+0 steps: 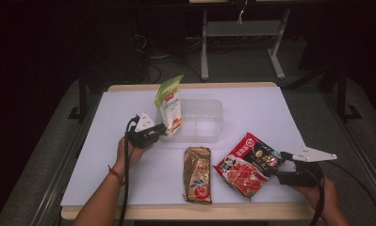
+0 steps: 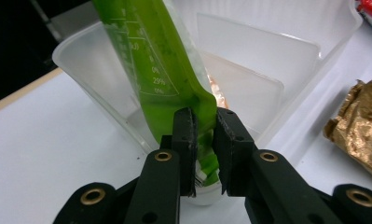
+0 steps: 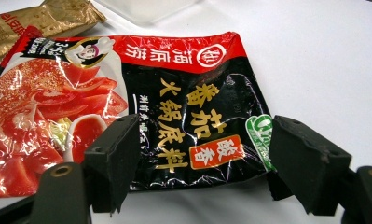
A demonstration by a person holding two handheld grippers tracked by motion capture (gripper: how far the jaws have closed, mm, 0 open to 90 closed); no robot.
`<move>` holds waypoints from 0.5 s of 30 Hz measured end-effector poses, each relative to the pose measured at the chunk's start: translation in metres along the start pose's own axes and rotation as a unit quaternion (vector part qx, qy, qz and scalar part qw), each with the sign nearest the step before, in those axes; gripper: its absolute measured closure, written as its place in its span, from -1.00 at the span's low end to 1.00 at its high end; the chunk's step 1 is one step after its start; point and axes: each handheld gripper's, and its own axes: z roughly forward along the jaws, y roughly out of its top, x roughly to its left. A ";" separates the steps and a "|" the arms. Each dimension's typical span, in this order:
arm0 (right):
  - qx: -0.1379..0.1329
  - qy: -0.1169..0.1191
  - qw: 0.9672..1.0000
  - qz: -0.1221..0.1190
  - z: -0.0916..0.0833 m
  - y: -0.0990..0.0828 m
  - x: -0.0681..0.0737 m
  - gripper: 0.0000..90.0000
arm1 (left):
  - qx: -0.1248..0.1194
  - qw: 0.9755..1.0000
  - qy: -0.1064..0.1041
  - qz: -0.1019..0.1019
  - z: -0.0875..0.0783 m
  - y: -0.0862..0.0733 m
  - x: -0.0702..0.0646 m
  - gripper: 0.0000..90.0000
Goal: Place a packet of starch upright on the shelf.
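The green pouch (image 1: 169,104) stands upright at the left end of the clear tub (image 1: 209,107), near the middle of the table's far edge. Its bottom corner sits between the jaws of the left gripper (image 1: 161,130), which are nearly closed and pinch the pouch's lower edge; in the left gripper view the two black pads press on the green film (image 2: 174,79) from both sides, with the pouch leaning against the tub's near wall (image 2: 93,79). The left hand (image 1: 130,155) holds that gripper from the table's left half, with the cable trailing down along the forearm.

The tub lies open side up on the white table (image 1: 251,106), its long side running along the far edge.

Nearer the front edge, at the middle, a gold pouch (image 1: 197,174) lies flat with its length running from front to back. Just to its right, the red pouch (image 1: 249,165) lies flat and slanted, close to the front right part of the table. The right gripper (image 1: 277,170) rests at the red pouch's right end, jaws spread wide; in the right gripper view they straddle the pouch's black end (image 3: 197,121), one at each side, and their pads do not press on it. The right hand (image 1: 320,193) holds that gripper at the front right corner.
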 end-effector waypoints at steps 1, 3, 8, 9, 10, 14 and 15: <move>0.000 0.000 1.000 0.000 0.000 0.000 0.000 -0.46 | 0.002 1.000 -0.003 0.001 0.000 0.000 0.001 0.75; 0.000 0.000 1.000 0.001 0.000 0.000 -0.001 -0.46 | 0.002 1.000 -0.005 -0.001 -0.001 0.000 0.001 0.75; -0.005 -0.002 1.000 0.006 -0.001 0.001 -0.002 -0.46 | -0.017 1.000 -0.011 -0.011 -0.008 0.001 0.002 0.65; -0.006 -0.002 1.000 0.007 -0.001 0.001 -0.002 -0.46 | -0.025 0.999 -0.013 -0.014 -0.011 0.002 0.002 0.57; -0.006 -0.002 1.000 0.008 -0.001 0.001 -0.003 -0.46 | -0.029 0.999 -0.012 -0.016 -0.013 0.003 0.002 0.50; -0.011 0.004 1.000 0.010 0.000 0.002 -0.003 -0.46 | -0.049 0.998 -0.018 -0.022 -0.024 0.006 0.004 0.27; -0.013 0.005 1.000 0.010 0.000 0.002 -0.003 -0.46 | -0.055 0.998 -0.022 -0.024 -0.026 0.006 0.004 0.22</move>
